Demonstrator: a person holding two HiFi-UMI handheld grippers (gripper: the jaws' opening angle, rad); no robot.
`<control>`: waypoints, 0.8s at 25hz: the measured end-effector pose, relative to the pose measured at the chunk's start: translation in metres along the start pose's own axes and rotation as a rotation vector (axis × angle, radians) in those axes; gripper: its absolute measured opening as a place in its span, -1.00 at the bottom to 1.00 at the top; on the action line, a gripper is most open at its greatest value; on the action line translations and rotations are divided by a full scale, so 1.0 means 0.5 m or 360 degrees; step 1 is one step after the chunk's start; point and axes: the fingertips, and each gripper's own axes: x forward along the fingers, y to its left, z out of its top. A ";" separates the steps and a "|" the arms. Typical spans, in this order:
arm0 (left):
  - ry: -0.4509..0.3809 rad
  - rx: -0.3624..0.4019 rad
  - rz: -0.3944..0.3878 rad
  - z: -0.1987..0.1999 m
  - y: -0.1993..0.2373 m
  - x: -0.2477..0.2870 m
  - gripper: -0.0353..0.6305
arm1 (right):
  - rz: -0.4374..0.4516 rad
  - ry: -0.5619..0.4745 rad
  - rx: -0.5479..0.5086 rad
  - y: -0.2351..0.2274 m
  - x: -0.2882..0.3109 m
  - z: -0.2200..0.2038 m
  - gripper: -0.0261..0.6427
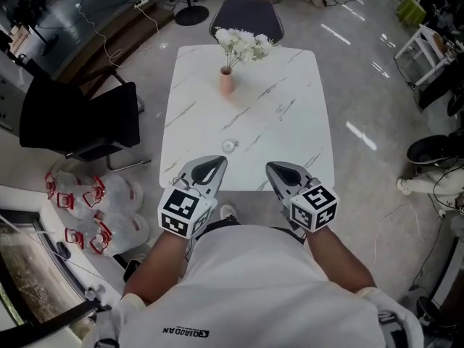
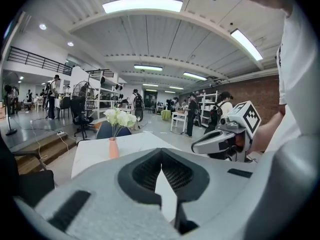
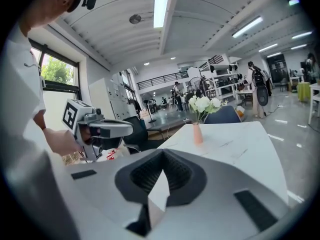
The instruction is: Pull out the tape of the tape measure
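A small round pale tape measure (image 1: pixel 229 146) lies on the white marble table (image 1: pixel 290 129), near its front edge. My left gripper (image 1: pixel 217 161) hovers at that front edge, just short of the tape measure and a little to its left, with jaws shut and nothing in them. My right gripper (image 1: pixel 272 167) is level with it to the right, also shut and empty. In the left gripper view the closed jaws (image 2: pixel 161 153) hide the tape measure, and the right gripper (image 2: pixel 220 140) shows beside them. The right gripper view shows its own closed jaws (image 3: pixel 162 154) and the left gripper (image 3: pixel 102 129).
A pink vase with white flowers (image 1: pixel 227 80) stands at the table's far middle. A black chair (image 1: pixel 80 122) is left of the table and a dark chair (image 1: pixel 246 17) behind it. Red-and-white plastic bags (image 1: pixel 98 209) lie on the floor at the left. People stand far off.
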 end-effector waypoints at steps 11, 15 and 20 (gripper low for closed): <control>0.0035 0.0039 -0.0061 -0.005 0.072 0.032 -0.87 | -0.0051 -0.0015 0.0013 -0.030 0.063 0.042 -0.90; 0.0025 0.0024 -0.0001 0.005 0.084 0.055 -0.87 | -0.0002 -0.0014 -0.0015 -0.052 0.075 0.058 -0.90; 0.0024 0.0002 0.0099 0.017 0.091 0.073 -0.87 | 0.0082 0.0015 -0.0072 -0.075 0.078 0.080 -0.90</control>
